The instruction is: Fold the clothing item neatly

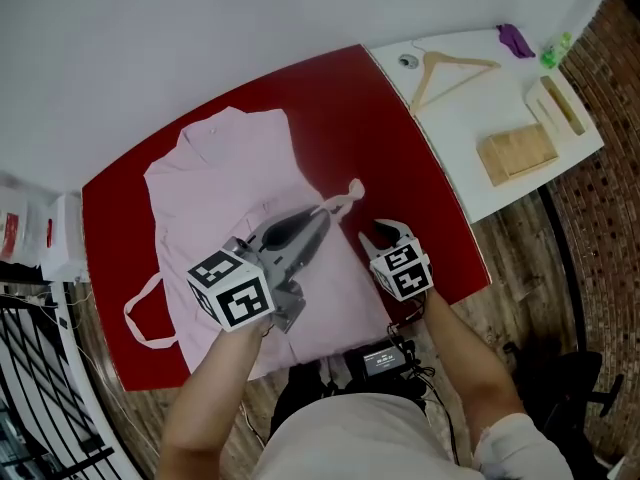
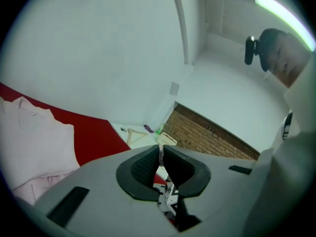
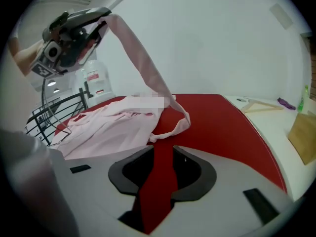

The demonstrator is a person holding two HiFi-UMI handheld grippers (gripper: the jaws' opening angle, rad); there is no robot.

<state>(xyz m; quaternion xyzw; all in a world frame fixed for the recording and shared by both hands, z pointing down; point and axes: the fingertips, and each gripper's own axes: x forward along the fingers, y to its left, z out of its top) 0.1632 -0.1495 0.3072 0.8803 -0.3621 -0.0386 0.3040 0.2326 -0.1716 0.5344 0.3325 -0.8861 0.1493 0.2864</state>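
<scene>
A pale pink garment [image 1: 230, 183] lies spread on the red table [image 1: 350, 98]. Its right strap [image 1: 346, 197] is lifted off the cloth, and my left gripper [image 1: 325, 211] is shut on that strap. In the left gripper view the thin strap shows pinched between the dark pads [image 2: 143, 168]. The right gripper view shows the strap [image 3: 143, 63] hanging from the raised left gripper [image 3: 101, 19] down to a loop on the table. My right gripper [image 1: 385, 231] stands open just right of the garment's edge. Only red table shows between its jaws [image 3: 162, 154]. A second strap [image 1: 140, 323] loops out at the garment's left.
A white side table [image 1: 470, 168] at the right carries a wooden hanger [image 1: 450, 68], wooden blocks [image 1: 515, 151], a purple object [image 1: 515, 38] and a green bottle [image 1: 553, 50]. A black wire rack [image 1: 30, 388] stands at the left. A small black device [image 1: 380, 360] sits at the near edge.
</scene>
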